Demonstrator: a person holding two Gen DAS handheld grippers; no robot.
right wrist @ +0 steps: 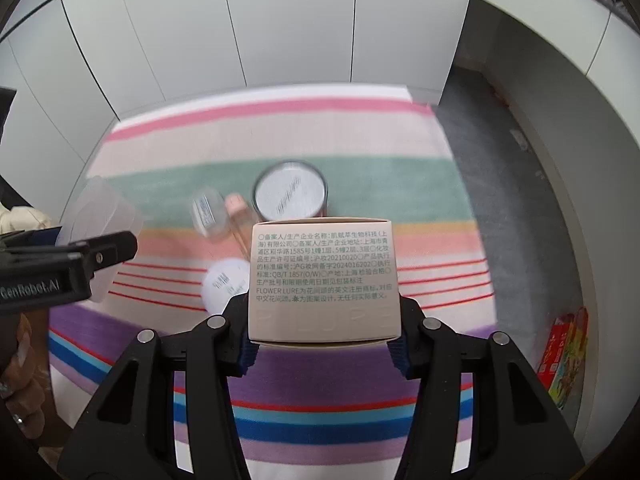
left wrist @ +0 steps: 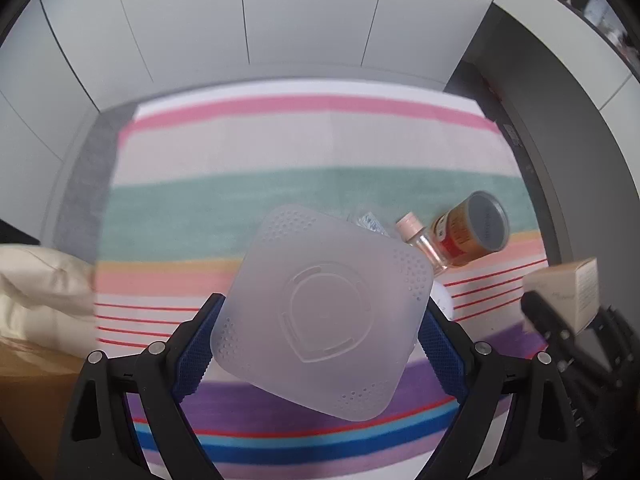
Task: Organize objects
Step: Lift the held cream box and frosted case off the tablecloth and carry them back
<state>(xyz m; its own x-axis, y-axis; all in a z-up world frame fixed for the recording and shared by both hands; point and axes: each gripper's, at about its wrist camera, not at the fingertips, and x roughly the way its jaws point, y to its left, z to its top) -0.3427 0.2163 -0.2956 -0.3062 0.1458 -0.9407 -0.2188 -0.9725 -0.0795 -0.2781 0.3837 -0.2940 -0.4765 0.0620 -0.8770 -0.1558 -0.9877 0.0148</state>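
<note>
Clamped jaws on both: the left gripper (left wrist: 320,320) grasps a frosted plastic box (left wrist: 320,312), the right gripper (right wrist: 323,328) a beige carton (right wrist: 323,280), above the striped rug (right wrist: 360,184).

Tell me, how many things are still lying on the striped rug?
4: a gold tin on the green stripe, a pink-capped bottle left of it, a clear packet further left, and a white round container nearer. Held items may hide more.

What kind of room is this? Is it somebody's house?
Probably a room in a home. A striped rug covers the floor, plain white cupboard doors stand behind it, and small toiletry things such as a gold jar and a little bottle lie on the rug.
</note>
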